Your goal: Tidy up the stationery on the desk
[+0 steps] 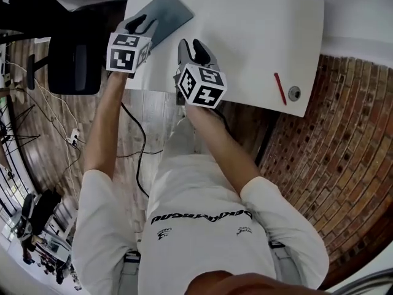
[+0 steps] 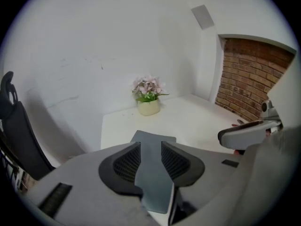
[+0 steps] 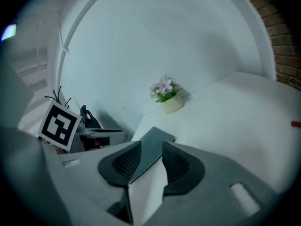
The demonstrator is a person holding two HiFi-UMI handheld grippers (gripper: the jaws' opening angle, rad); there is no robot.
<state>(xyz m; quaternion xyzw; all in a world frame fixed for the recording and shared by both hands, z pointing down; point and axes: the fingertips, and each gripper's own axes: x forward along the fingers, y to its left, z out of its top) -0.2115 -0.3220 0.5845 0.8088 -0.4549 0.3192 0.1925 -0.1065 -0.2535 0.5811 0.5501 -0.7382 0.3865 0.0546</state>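
Observation:
A dark grey notebook (image 1: 164,12) lies flat at the white desk's (image 1: 258,35) near left corner. My left gripper (image 1: 139,24) hovers over its near end, jaws slightly apart. The left gripper view shows the notebook (image 2: 153,173) through the gap of that gripper (image 2: 151,147), and nothing is clamped. My right gripper (image 1: 196,49) is open too, over bare desk just right of the notebook. In the right gripper view the notebook (image 3: 151,149) shows ahead between that gripper's (image 3: 151,155) jaws. A red pen (image 1: 280,88) lies near the desk's right front edge beside a small round grey object (image 1: 295,93).
A small pot of pink flowers (image 2: 148,105) stands at the desk's far edge against the white wall; the flower pot (image 3: 171,102) also shows in the right gripper view. A black office chair (image 1: 73,60) stands left of the desk. Brick flooring (image 1: 344,152) runs along the right, with cables on the floor.

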